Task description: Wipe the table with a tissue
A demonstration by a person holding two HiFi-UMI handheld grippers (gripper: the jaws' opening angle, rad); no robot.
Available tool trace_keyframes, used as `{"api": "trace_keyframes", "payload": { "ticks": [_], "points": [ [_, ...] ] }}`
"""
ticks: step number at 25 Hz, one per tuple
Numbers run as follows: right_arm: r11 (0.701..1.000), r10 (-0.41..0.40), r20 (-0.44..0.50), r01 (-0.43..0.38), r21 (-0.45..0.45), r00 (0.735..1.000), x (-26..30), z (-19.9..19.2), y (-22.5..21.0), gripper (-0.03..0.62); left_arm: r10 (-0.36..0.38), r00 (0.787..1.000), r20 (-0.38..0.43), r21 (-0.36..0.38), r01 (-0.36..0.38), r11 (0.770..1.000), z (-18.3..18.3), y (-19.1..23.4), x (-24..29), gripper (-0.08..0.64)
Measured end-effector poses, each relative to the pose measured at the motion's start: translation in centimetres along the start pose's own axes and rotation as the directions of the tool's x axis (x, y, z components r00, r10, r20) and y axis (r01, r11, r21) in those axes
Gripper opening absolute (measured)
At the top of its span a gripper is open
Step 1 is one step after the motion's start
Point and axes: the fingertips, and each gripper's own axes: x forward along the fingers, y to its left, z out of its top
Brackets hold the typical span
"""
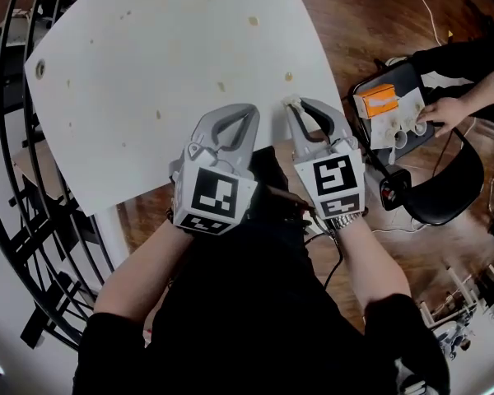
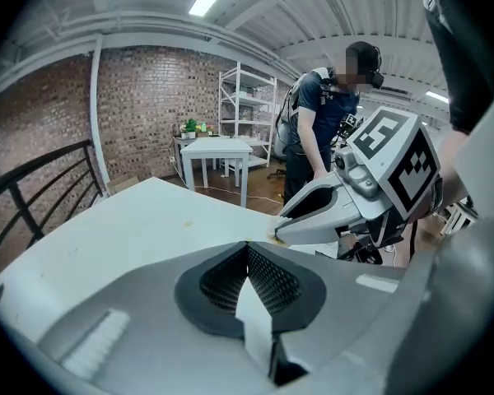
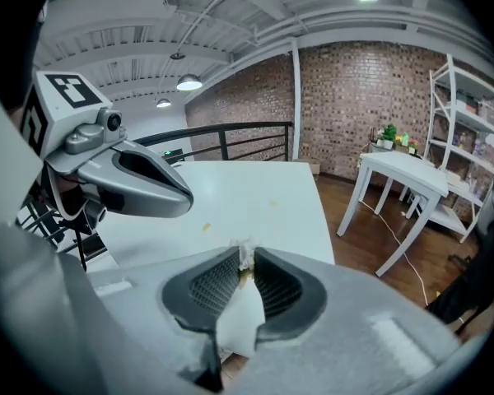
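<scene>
Tissue (image 3: 245, 257) is a small crumpled white wad with a yellowish smear on it, pinched right at the tips of the right gripper (image 1: 295, 107). The jaws are clamped narrow on it and only a little tuft pokes out front. From the head view that tip sits over the near right corner of the white worktop (image 1: 173, 64). I honestly can't tell if the tissue is touching the surface.

Left gripper (image 1: 239, 112) is just beside it on the left, jaws pressed fully together with nothing in them. It also points out over the near edge of the worktop. The two grippers are side by side, close but not touching.

The worktop has a scatter of yellowish-brown spots (image 1: 253, 20), mostly across the middle and far side, well ahead of both grippers.

Off to the right there's a black chair (image 1: 445, 196) on the wooden floor with an orange box (image 1: 375, 101) and some white cups on it, and another person's hand (image 1: 445, 113) is reaching in there. Black railing (image 1: 16, 179) runs along the left.
</scene>
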Motion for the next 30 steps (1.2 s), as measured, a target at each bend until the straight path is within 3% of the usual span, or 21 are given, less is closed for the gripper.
{"api": "trace_keyframes", "payload": {
  "ticks": [20, 30],
  "points": [
    [0.999, 0.035, -0.159, -0.037, -0.01, 0.987, 5.6, -2.5, -2.5, 0.044, 0.001, 0.999, -0.049, -0.05, -0.003, 0.999, 0.1, 2.5, 3.7, 0.017],
    [0.998, 0.053, -0.169, -0.058, -0.027, 0.984, 6.6, -2.0, -2.9, 0.044, 0.011, 0.998, -0.058, -0.066, -0.014, 0.998, 0.6, 3.6, 4.4, 0.017]
  ]
}}
